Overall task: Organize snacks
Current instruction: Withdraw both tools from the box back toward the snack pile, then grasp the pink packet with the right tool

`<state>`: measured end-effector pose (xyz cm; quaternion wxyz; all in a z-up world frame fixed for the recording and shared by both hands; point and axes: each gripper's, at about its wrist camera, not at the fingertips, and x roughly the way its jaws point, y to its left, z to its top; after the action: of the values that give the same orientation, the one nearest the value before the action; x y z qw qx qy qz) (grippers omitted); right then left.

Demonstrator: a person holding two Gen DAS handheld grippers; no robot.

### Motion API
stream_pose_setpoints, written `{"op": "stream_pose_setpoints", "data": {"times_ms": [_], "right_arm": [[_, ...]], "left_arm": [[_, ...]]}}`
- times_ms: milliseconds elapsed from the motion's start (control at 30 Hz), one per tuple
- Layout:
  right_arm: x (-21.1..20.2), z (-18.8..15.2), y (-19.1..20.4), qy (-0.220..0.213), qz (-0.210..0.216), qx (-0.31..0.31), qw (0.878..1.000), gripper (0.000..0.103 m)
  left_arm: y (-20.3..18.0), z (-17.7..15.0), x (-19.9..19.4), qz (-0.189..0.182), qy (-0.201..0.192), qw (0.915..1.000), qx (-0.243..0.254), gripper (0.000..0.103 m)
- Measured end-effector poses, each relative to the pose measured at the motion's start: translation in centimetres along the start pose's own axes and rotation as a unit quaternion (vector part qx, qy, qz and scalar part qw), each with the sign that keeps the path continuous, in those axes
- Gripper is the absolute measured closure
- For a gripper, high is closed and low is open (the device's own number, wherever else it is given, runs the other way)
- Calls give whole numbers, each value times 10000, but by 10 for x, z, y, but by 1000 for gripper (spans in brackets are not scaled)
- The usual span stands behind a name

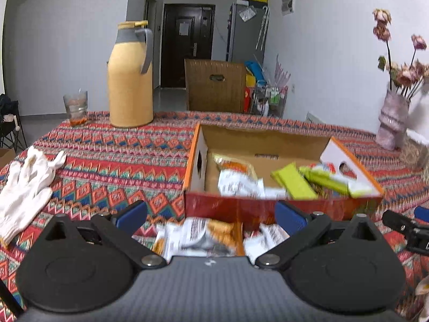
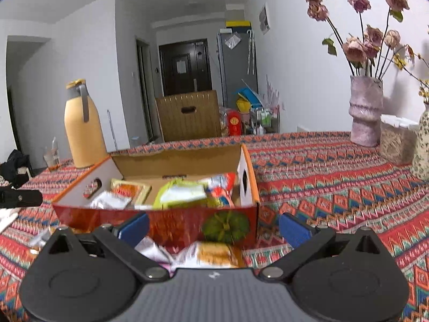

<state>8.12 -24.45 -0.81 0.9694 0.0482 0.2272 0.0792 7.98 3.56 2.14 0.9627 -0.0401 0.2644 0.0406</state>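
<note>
An open cardboard box with a red front wall stands on the patterned tablecloth and holds several snack packets, white, orange and green. Loose white-and-orange packets lie on the cloth in front of it, under my left gripper, which is open with nothing between its blue pads. In the right wrist view the same box sits just ahead, and my right gripper is open above more loose packets. The right gripper's tip shows at the right edge of the left wrist view.
A yellow thermos jug and a glass stand at the far left of the table. White gloves lie on the left. A pink vase of dried flowers and a food container stand at the right. A brown chair is behind the table.
</note>
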Motion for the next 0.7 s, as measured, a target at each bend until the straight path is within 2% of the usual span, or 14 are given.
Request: {"op": "stream_pose_setpoints", "data": {"times_ms": [167,367,700], "right_arm": [[-4,-18,0,248,21,32,9997,0],[-6,-31,2,404,20,52,9992,0],[-3,-38,2,497,14,125,9987,0]], "left_arm": [[1,-20,4,-73,174,9998,8,0],[-1,-43,14,-96,202,9997,134,0],[2,-48,21,-96,245,9997,9,0]]}}
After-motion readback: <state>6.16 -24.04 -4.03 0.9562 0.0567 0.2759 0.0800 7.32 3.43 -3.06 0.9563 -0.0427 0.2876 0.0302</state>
